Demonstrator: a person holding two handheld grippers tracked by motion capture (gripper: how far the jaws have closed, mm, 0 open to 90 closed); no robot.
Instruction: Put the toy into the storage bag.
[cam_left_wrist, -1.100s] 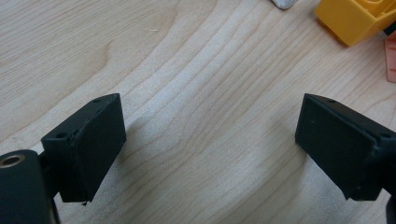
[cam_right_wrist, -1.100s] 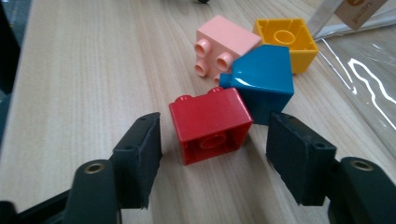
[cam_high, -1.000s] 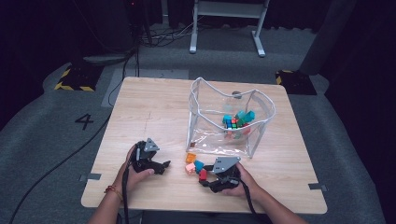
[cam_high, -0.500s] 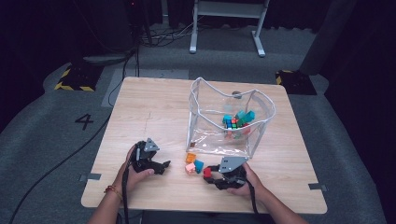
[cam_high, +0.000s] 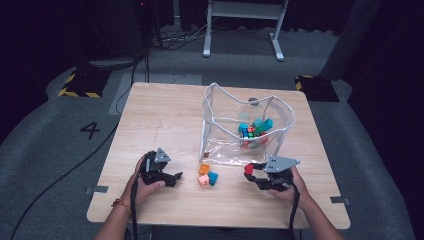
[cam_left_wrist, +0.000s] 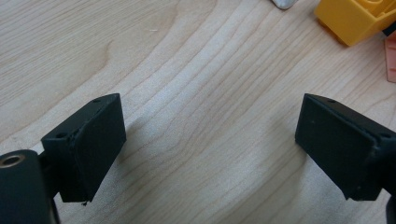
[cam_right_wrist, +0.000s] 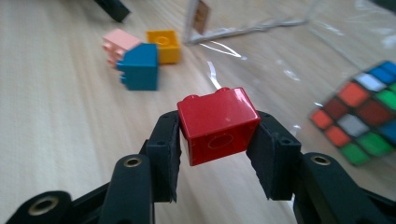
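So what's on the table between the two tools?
In the high view, three small bricks, orange, blue and pink, huddle between the left tool and right tool.

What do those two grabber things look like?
Both grippers, left and right, are black, each with two flat blocky jaws and a grey three-cornered plate on top. A black cable trails back from each. The arms are bare, with a reddish band on the left wrist.

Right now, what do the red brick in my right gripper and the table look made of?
Red brick: looks like glossy moulded plastic, with bright highlights on its smooth faces and studs. Table: wood or wood-look laminate, matte, with visible grain lines; which one I can't tell.
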